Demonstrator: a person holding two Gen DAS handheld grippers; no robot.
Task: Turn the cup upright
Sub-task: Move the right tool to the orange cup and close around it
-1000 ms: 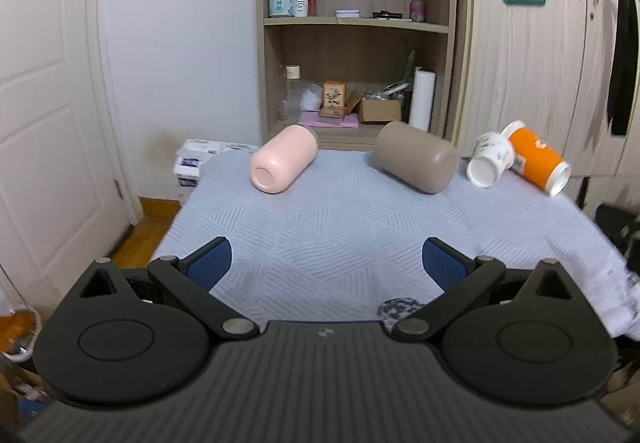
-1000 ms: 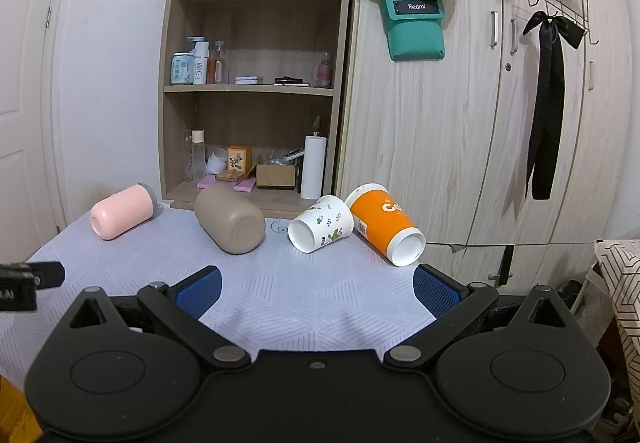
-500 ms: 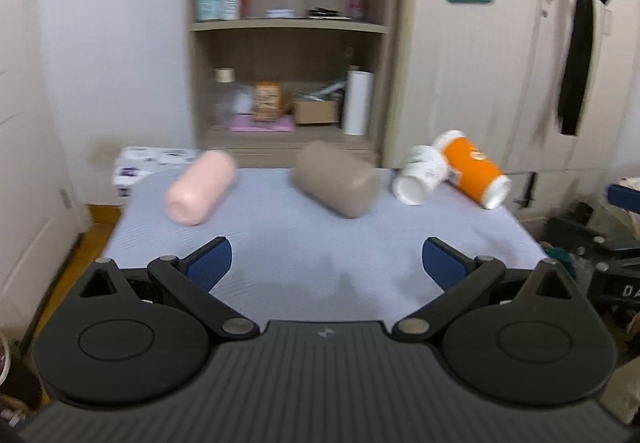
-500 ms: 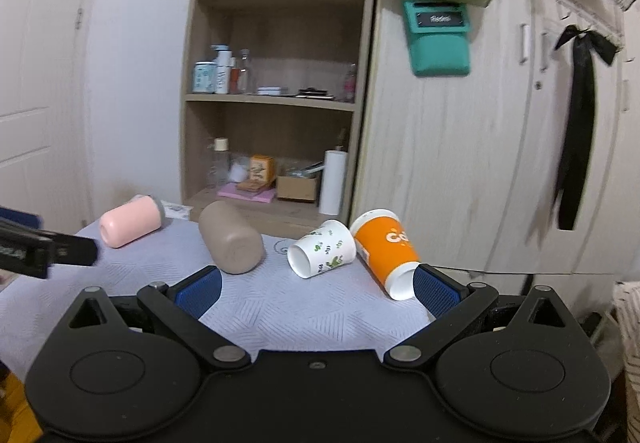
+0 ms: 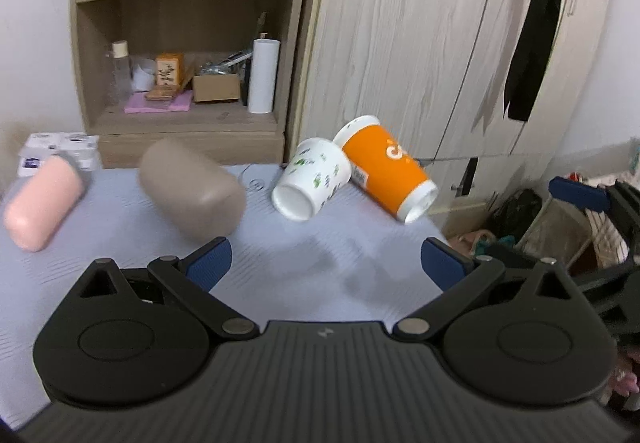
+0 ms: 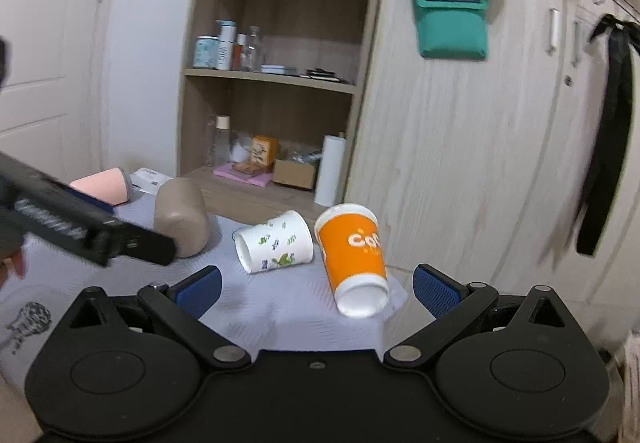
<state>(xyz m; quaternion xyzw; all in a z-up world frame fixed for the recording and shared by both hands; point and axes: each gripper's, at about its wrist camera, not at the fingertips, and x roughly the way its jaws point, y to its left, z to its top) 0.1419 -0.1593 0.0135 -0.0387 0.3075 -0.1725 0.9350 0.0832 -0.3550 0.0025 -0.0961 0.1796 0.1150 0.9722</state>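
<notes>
Several cups lie on their sides on the cloth-covered table (image 5: 120, 243): a pink cup (image 5: 42, 201) at the left, a taupe cup (image 5: 192, 189), a white patterned paper cup (image 5: 314, 179) and an orange paper cup (image 5: 386, 173) at the right edge. My left gripper (image 5: 326, 263) is open and empty, short of the white cup. My right gripper (image 6: 316, 285) is open and empty, with the orange cup (image 6: 354, 255) just beyond its fingers. The white cup (image 6: 276, 241) lies left of it, then the taupe cup (image 6: 182, 215) and the pink cup (image 6: 104, 185).
A wooden shelf unit (image 5: 188, 43) with bottles and boxes stands behind the table, next to a wardrobe (image 5: 440, 43). The table's right edge runs just past the orange cup. The left gripper's body (image 6: 72, 223) crosses the left of the right wrist view.
Both grippers have swung right and moved closer to the white and orange cups. The left gripper now reaches into the right wrist view. The cups have not moved.
</notes>
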